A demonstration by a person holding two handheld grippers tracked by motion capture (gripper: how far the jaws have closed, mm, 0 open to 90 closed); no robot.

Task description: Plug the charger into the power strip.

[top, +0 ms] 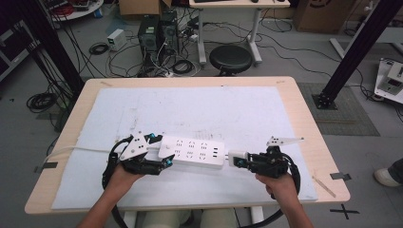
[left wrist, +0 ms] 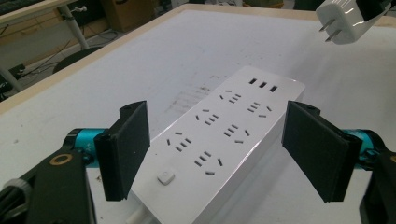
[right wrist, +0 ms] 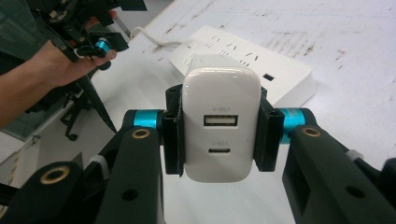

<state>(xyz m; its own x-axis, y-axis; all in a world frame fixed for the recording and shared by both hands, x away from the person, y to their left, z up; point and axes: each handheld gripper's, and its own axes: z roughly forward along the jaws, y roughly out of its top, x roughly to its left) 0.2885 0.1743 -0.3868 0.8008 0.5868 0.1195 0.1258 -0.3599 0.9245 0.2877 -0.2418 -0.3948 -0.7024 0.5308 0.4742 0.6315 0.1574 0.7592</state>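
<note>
A white power strip is seen lying flat on the pale mat of the worktop, toward the worktop's near edge, and is taken as the landmark for this record. Its socket face is turned upward (three small slots at one end, a square switch at the other, as shown in the left gripper view). A white cord is seen leaving the strip's left end and running off toward the left rim of the worktop.

The left hand-held gripper is positioned at the strip's left end. Its jaws are spread, one on each long side of the strip, and the black pads are seen standing clear of the casing; no contact is observed.

The right hand-held gripper is found just off the strip's right end. A white charger block is pinched between its jaws, the pads pressed on the block's two sides, with two ports facing the right gripper view's camera. In the left gripper view the block's two metal prongs are seen held in the air beyond the strip's far end, apart from it and not inserted in any socket.
</note>
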